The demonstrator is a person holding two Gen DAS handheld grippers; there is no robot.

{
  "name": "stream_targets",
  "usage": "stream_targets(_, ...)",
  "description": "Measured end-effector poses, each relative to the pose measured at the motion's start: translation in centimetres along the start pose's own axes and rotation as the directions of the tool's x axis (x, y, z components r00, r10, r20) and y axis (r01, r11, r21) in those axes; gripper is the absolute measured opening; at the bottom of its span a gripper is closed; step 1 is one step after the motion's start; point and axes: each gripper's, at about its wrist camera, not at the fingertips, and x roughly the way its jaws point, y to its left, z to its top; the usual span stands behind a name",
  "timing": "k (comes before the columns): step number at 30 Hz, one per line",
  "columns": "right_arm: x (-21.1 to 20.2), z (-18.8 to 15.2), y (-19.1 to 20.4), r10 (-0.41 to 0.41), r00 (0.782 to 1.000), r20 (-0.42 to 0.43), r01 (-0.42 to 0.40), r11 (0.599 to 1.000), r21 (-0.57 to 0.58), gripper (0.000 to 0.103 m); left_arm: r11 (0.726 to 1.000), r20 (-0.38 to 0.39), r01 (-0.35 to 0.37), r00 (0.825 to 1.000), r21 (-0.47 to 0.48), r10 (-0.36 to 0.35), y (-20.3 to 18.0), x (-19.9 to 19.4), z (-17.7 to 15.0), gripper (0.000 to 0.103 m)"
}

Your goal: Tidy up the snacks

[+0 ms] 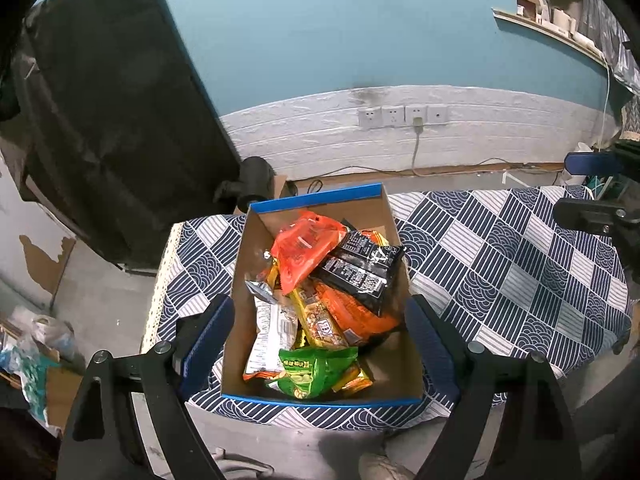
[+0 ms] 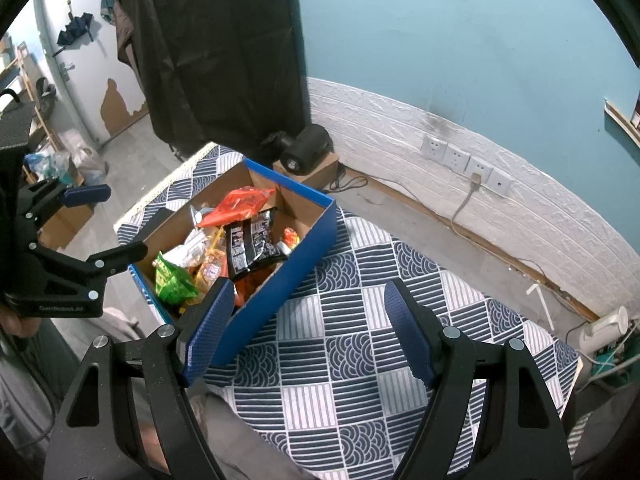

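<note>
Crinkly foil and plastic snack packets (image 1: 320,304), light, soft and slippery, heaped loose inside blue-edged cardboard box (image 1: 316,400) on patterned bench (image 2: 360,344); best pinched at flat sealed edge, gently; left tongs (image 1: 320,340) wide over box, right tongs (image 2: 308,328) wide, both empty.

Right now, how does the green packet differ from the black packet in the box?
The green packet lies at the near end of the box; the black packet lies further in, toward the right wall. The green packet looks smaller and crumpled; the black packet is longer and flatter. The green packet sits low; the black packet rests on top of orange packets. Both lie loose in the box, untouched by either gripper.
</note>
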Motion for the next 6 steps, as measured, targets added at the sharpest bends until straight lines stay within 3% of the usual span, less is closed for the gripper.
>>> stream_targets(6, -0.11, -0.05, -0.13, 0.0, 1.0, 0.0, 0.0, 1.0, -0.001, 0.077, 1.0, 0.0, 0.01, 1.0, -0.002, -0.01, -0.07, -0.24, -0.06, 0.088)
